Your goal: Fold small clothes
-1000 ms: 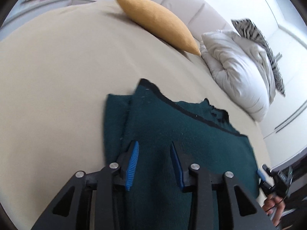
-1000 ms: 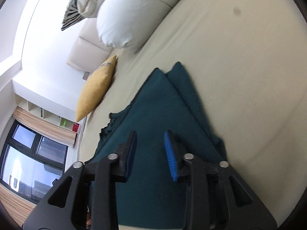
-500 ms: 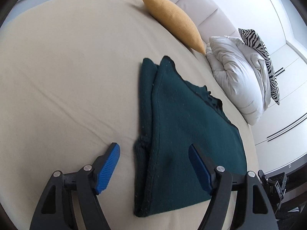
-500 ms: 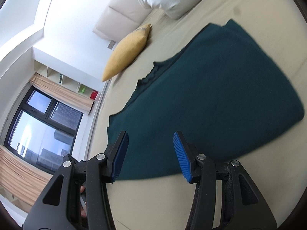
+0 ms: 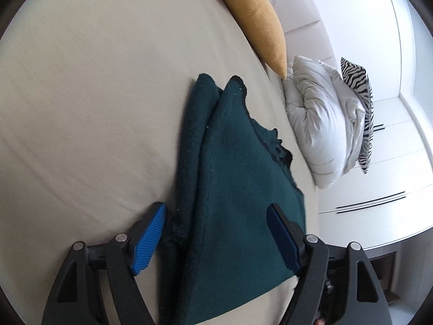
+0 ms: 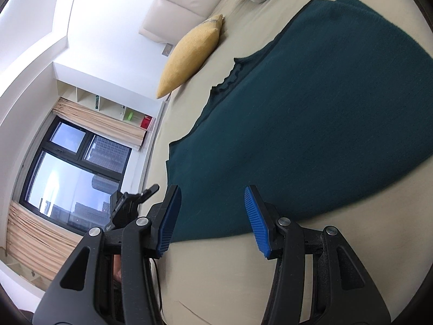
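A: Both grippers are off the cloth. The left gripper (image 5: 216,233) stands spread wide, straddling the near folded edge of the green garment (image 5: 238,189) without pinching it, having just opened

B: And the right gripper (image 6: 212,216)?

A: Spread too, empty, its jaws just widened, hovering at the near hem. The garment lies flat on the beige bed (image 5: 94,94), one side turned over

B: So one fold is down, by the look of it

A: I'd say so. Next wants a fresh pinch on an edge. It's thick, fuzzy knit with a ruffled neckline, near the yellow cushion (image 5: 257,21) and white duvet (image 5: 319,119)
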The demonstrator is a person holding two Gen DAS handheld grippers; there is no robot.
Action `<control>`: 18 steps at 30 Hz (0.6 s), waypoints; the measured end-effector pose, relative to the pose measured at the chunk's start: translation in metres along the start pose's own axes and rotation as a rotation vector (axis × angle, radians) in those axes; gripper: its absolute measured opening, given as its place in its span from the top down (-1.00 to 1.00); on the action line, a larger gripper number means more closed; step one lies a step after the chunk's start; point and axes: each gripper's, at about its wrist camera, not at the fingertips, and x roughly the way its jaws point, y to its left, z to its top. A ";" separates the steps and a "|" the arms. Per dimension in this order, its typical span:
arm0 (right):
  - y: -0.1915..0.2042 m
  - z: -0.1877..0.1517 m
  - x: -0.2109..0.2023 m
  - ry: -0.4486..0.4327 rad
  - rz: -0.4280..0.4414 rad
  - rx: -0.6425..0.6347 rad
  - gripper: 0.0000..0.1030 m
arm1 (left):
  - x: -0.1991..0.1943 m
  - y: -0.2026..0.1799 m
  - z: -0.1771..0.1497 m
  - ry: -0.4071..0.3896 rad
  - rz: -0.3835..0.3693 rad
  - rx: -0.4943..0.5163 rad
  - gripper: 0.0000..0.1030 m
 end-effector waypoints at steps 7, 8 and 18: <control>0.018 -0.004 0.017 0.043 0.009 -0.034 0.07 | 0.005 0.001 -0.005 0.063 -0.042 -0.008 -0.12; 0.022 -0.005 0.021 0.050 0.009 -0.041 0.07 | 0.006 0.002 -0.005 0.067 -0.044 -0.006 -0.08; 0.041 -0.006 0.047 0.104 -0.004 -0.074 0.07 | 0.002 0.017 -0.005 0.050 -0.067 -0.041 0.59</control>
